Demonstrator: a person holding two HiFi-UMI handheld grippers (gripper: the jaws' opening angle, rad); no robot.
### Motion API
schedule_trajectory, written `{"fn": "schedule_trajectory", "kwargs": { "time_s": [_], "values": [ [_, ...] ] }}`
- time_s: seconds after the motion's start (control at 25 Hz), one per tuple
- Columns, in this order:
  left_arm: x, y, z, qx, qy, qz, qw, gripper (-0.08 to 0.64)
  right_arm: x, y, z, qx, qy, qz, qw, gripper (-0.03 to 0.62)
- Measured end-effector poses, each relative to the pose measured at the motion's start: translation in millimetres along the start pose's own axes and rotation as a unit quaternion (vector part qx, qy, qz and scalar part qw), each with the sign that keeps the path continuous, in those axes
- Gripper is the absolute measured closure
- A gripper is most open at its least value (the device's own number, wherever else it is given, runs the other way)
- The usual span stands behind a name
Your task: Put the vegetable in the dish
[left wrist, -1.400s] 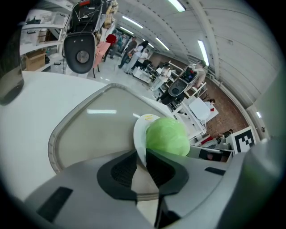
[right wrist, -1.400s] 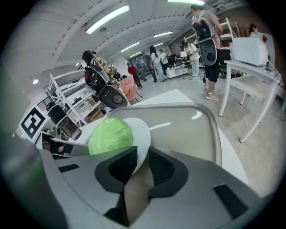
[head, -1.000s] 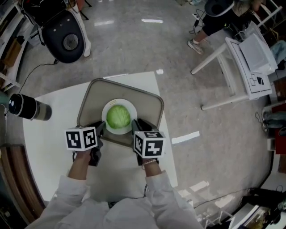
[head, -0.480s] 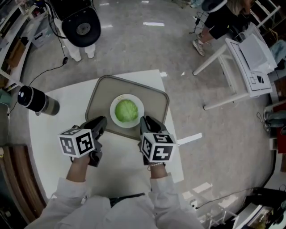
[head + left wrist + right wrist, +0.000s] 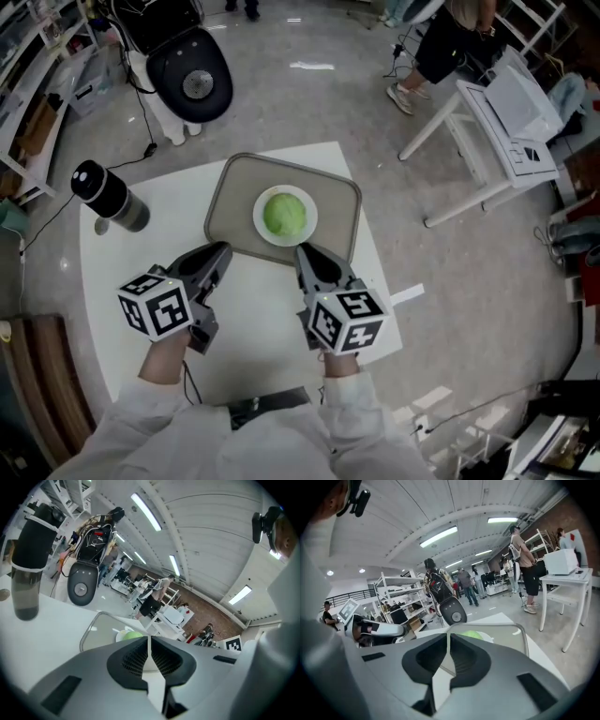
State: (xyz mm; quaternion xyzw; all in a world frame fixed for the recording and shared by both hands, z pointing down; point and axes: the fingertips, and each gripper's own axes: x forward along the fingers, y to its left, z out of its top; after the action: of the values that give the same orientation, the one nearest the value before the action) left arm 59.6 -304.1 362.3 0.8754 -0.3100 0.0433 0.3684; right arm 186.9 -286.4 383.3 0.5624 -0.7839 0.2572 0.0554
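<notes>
A green leafy vegetable (image 5: 284, 214) lies in a white dish (image 5: 263, 228) on a grey tray (image 5: 230, 202) at the far side of the white table. My left gripper (image 5: 222, 251) hovers near the tray's front left corner, shut and empty. My right gripper (image 5: 306, 253) hovers by the tray's front edge; its jaws have just been closing, with nothing between them, and now stand shut. In the left gripper view the vegetable (image 5: 133, 634) peeks above the shut left gripper (image 5: 149, 641). The right gripper view shows the vegetable (image 5: 471, 633) just beyond the right gripper (image 5: 448, 637).
A dark bottle (image 5: 111, 197) stands on the white table (image 5: 131, 291) at the back left, also in the left gripper view as a bottle (image 5: 28, 569). A black round device (image 5: 192, 84) sits on the floor beyond. A white desk (image 5: 511, 103) and a person (image 5: 445, 37) are at right.
Both grippers have lifted and drawn back from the dish's sides to the tray's near edge. The right jaws have closed. The vegetable stays in the dish.
</notes>
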Motion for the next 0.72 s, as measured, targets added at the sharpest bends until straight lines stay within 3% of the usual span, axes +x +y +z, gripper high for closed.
{"fn": "schedule_trajectory", "kwargs": {
  "time_s": [0.2, 0.56, 0.72],
  "values": [
    [-46.3, -23.9, -4.9, 0.017, -0.007, -0.026, 0.9995, 0.543, -29.2, 43.3, -3.4, -0.007, -0.023, -0.001, 1.000, 0.561],
    [-122.6, -68.0, -31.8, 0.088, 0.001, -0.061, 0.9943, 0.551, -81.0, 138.1, -5.1, -0.044, -0.069, 0.031, 0.996, 0.561],
    [-146.2, -88.4, -45.8, 0.090, -0.003, -0.079, 0.9928, 0.551, -102.4, 165.3, -12.9, -0.054, -0.070, 0.037, 0.995, 0.561]
  ]
}}
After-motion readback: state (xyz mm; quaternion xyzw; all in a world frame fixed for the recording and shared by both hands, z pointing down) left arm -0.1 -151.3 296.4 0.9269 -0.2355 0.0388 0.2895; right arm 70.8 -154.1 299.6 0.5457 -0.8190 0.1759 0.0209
